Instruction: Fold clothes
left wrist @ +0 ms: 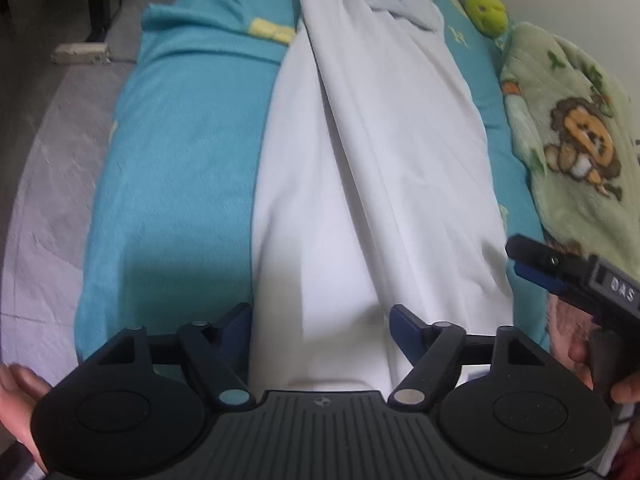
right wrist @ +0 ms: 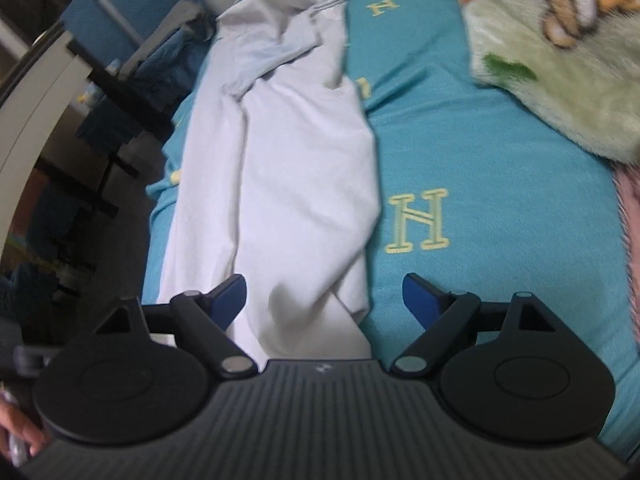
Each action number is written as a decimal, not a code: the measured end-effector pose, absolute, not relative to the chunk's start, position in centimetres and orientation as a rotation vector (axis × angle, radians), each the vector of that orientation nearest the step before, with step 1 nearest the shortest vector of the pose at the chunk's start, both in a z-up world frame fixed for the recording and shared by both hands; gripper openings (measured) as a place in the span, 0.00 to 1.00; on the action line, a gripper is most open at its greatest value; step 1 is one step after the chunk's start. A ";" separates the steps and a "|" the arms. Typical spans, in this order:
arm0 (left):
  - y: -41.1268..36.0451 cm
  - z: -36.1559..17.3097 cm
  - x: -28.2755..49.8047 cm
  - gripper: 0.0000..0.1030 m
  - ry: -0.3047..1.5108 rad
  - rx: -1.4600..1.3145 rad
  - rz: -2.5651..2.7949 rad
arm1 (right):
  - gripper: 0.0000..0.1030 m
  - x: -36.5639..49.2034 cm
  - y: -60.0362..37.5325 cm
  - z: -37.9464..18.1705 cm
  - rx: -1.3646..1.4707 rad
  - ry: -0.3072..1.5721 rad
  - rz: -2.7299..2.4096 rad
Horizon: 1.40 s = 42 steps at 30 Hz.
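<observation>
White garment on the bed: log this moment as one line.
white garment: folded lengthwise on teal blanket | left gripper: open over near end | right gripper: open, holds nothing | green lion blanket: beside

Soft, even indoor light; fisheye bending at the edges; slight blur throughout; dim corners at left.

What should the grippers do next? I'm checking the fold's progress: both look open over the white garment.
Probably close both on the near end and carry it toward the far end. The white garment lies as a long strip on the teal blanket, and the left gripper and right gripper hang open over its near edge, gripping nothing.
</observation>
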State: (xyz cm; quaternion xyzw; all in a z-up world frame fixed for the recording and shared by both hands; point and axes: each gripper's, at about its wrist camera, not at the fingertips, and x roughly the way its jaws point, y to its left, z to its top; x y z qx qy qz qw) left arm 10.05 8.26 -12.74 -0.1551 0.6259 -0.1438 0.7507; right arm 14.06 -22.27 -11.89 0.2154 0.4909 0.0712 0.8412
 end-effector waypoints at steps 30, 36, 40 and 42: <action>9.7 -5.9 6.7 0.05 0.996 -0.474 -0.412 | 0.07 8.1 -22.6 -9.0 0.703 0.897 0.257; 10.8 -2.8 6.4 0.04 0.868 -0.594 -0.415 | 0.06 7.5 -24.6 -7.9 0.833 0.809 0.265; 10.8 -0.5 5.5 0.04 0.818 -0.600 -0.428 | 0.06 6.5 -25.3 -6.6 0.852 0.771 0.271; 10.9 0.5 4.9 0.04 0.798 -0.600 -0.430 | 0.06 6.0 -25.5 -5.7 0.847 0.750 0.275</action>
